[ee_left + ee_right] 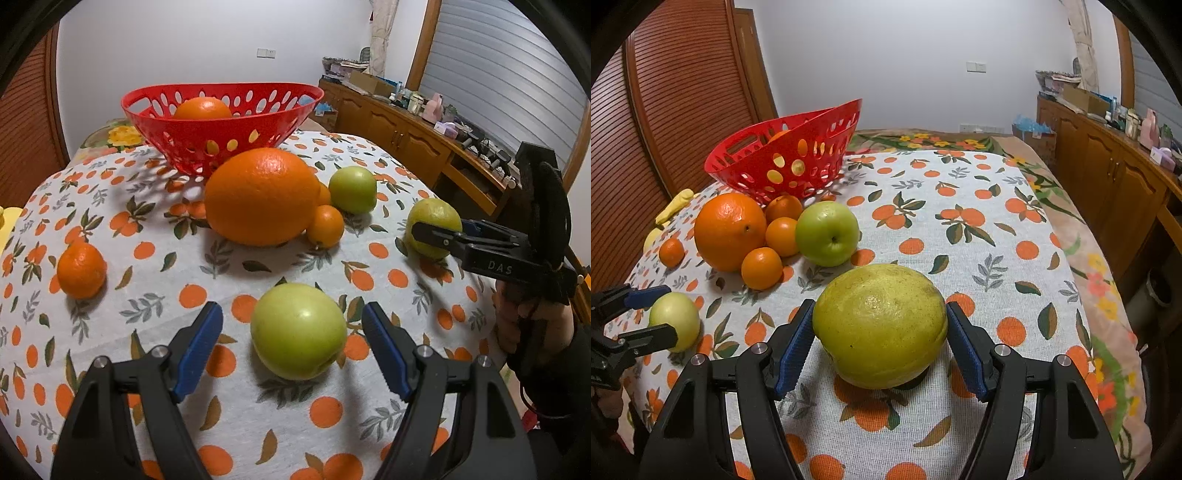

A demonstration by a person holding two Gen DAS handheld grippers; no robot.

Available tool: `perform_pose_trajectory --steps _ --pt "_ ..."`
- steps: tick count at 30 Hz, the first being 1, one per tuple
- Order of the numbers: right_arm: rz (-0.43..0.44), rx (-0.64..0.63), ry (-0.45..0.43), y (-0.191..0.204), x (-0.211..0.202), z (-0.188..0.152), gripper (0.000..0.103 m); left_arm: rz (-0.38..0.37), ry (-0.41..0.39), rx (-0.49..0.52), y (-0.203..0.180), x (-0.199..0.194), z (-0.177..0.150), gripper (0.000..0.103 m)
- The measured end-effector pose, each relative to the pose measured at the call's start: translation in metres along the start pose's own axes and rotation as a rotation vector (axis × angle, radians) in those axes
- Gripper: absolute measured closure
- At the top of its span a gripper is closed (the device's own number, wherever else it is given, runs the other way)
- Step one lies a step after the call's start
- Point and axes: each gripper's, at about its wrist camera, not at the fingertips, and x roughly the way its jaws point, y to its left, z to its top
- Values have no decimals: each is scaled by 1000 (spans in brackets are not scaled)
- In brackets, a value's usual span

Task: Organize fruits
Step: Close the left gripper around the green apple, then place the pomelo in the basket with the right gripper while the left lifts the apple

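Right gripper flanking yellow-green citrus, left gripper straddling green apple

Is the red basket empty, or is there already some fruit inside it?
Not empty. One orange sits inside the red basket, showing above its front wall and through its holes. Whether more fruit lies lower inside, I cannot tell.

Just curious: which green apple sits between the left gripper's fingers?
The pale green apple nearest the camera, alone; the other apple sits beside the oranges.

Open left tongs flanking green apple, red basket behind
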Motion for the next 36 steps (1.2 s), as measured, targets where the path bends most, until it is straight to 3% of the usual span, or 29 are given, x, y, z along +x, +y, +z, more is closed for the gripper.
perform_pose_trajectory --steps 4,8,12,24,36 --pt "0 1 0 0 0 0 32 -12 8 1 -1 2 -3 28" --pt "0 0 0 0 0 0 32 -34 15 4 -4 4 -5 41" --pt "1 0 1 0 0 0 32 -14 13 16 -6 5 -5 47" --pt "-8 -15 2 2 0 0 32 -29 33 -16 2 10 -9 51" --pt "15 -57 -9 17 -9 11 32 14 -41 -32 18 -15 8 51"
